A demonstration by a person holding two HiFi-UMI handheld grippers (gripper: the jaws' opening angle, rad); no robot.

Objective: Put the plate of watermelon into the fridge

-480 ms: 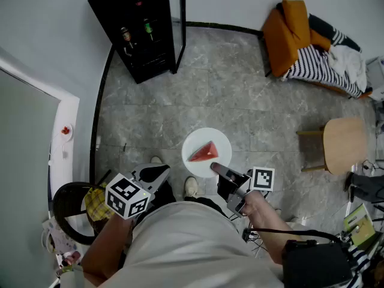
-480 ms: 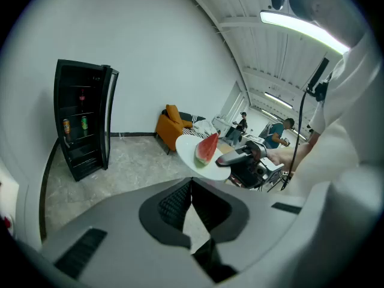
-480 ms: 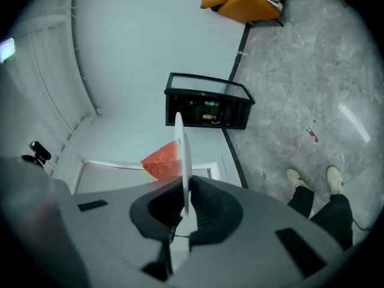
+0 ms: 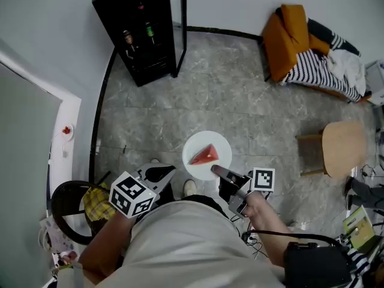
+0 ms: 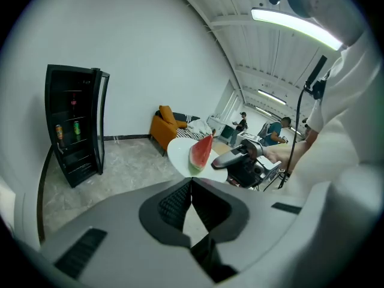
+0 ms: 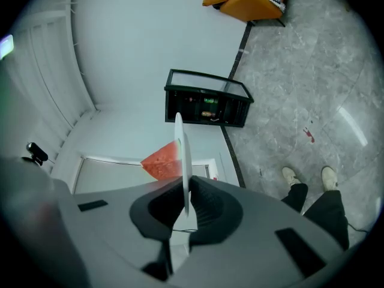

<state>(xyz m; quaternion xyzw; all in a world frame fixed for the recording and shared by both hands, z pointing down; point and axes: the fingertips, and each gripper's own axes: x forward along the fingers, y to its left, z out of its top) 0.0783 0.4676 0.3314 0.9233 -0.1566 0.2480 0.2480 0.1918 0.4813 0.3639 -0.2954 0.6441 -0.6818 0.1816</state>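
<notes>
A white plate (image 4: 221,146) with a red watermelon slice (image 4: 204,155) is held level above the stone floor. My right gripper (image 4: 217,171) is shut on the plate's near rim; in the right gripper view the plate (image 6: 182,155) stands edge-on between the pads, with the slice (image 6: 162,161) on its left. My left gripper (image 4: 162,173) hangs low at the left, shut and holding nothing; its view shows the plate (image 5: 180,153) and slice (image 5: 201,152) ahead. The black fridge (image 4: 141,23) stands at the far left with its glass door (image 4: 180,23) open, bottles on its shelves.
An orange armchair (image 4: 288,35) with striped cloth sits at the back right. A round wooden stool (image 4: 342,146) stands at the right. A white wall ledge (image 4: 66,137) runs along the left. A dark bin (image 4: 69,206) stands near my left side. Cables and a bag lie at the lower right.
The whole view has shifted slightly; the fridge sits a little nearer. My left gripper has edged right. The plate stays in the right gripper.
</notes>
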